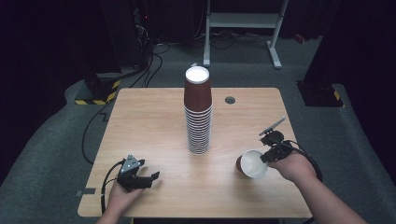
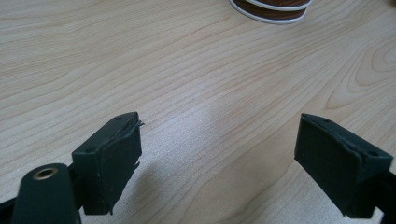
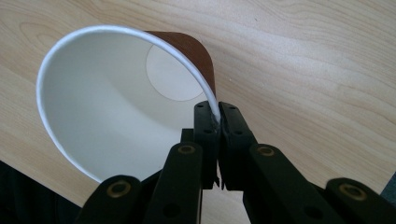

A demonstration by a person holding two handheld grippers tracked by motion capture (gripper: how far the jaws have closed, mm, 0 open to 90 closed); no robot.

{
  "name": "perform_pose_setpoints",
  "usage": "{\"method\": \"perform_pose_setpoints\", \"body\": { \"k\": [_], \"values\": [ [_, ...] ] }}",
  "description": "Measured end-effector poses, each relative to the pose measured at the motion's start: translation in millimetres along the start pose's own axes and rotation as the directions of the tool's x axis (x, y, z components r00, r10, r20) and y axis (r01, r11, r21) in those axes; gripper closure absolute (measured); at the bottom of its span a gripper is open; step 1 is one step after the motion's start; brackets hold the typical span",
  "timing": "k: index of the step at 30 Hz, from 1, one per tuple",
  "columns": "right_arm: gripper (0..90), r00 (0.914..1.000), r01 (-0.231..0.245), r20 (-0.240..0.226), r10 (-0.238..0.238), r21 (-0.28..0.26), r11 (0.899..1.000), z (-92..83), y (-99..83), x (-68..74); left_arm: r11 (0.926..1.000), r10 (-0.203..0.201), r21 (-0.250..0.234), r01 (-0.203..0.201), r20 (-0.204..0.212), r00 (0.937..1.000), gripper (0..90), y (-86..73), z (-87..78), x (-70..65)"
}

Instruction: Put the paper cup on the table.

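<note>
A tall stack of brown paper cups stands upside down in the middle of the wooden table; its base rim shows at the top of the left gripper view. My right gripper is shut on the white rim of a single brown paper cup, held on its side near the table's right front. In the right gripper view the jaws pinch the cup wall at its rim, one jaw inside and one outside. My left gripper rests open at the front left, jaws apart over bare wood.
A round grey cable grommet sits in the table's far right part. Behind the table stand a white metal frame and dark equipment with cables on grey carpet. The front table edge runs just below both hands.
</note>
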State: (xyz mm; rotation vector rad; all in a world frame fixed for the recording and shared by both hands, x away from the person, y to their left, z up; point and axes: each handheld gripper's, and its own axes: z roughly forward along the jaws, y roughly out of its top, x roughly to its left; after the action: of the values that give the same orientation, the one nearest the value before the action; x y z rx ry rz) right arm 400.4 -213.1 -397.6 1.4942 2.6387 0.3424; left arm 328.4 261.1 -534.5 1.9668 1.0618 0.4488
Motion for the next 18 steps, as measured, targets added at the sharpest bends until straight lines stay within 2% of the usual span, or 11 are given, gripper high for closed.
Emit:
{"method": "perform_pose_setpoints", "body": {
  "k": [7,18],
  "values": [
    [85.3,0.9999,-0.01,0.012,0.01,-0.003,1.0,1.0,6.8,1.2,1.0,-0.002,-0.003,0.002,0.003,1.0,15.2,0.0,0.4,0.2],
    [77.7,0.9997,-0.018,0.013,0.019,-0.037,0.999,2.3,12.7,0.4,1.0,0.0,-0.001,0.0,0.008,1.0,15.2,0.2,0.5,0.7]
  ]
}}
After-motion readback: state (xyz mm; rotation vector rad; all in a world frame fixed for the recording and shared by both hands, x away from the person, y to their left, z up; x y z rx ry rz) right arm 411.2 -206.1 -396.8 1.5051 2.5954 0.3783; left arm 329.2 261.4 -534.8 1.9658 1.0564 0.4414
